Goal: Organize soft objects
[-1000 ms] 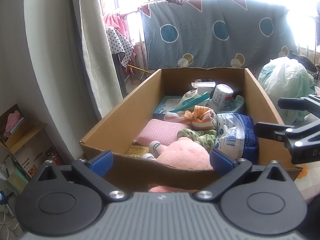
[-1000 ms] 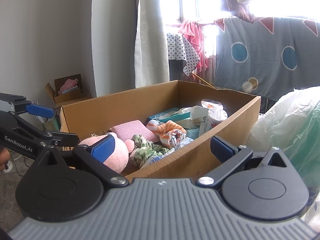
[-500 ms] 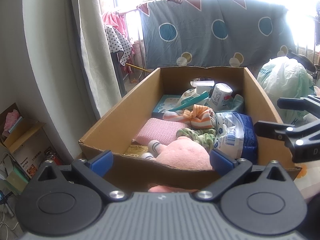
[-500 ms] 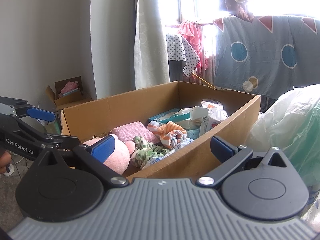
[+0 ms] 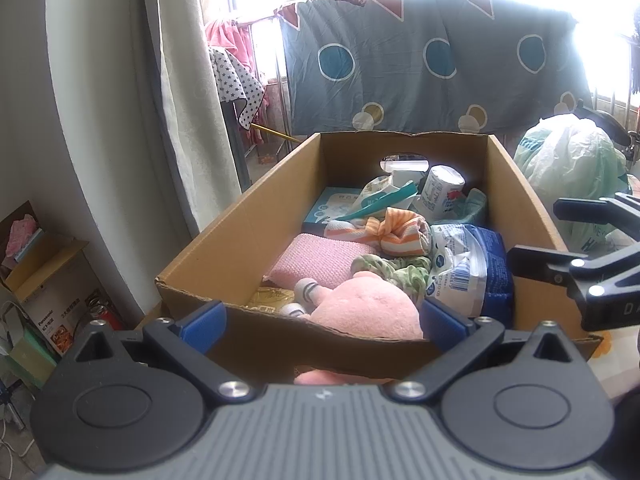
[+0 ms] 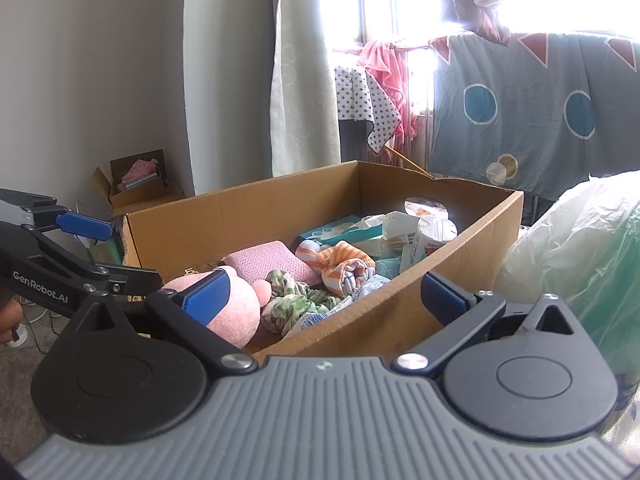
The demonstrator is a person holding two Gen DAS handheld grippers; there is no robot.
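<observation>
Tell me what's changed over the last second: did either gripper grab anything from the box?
No. Both grippers, left and right, remain open and empty, with only a slight drift of view. The pink plush, pink cloth and striped socks lie unmoved in the box.

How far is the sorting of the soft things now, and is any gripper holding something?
Nothing looks sorted yet: the pink plush, pink towel, striped cloth and green cloth lie mixed with packets in the box. Nothing is in hand: the left gripper and right gripper are open outside the box. All the picking remains.
</observation>
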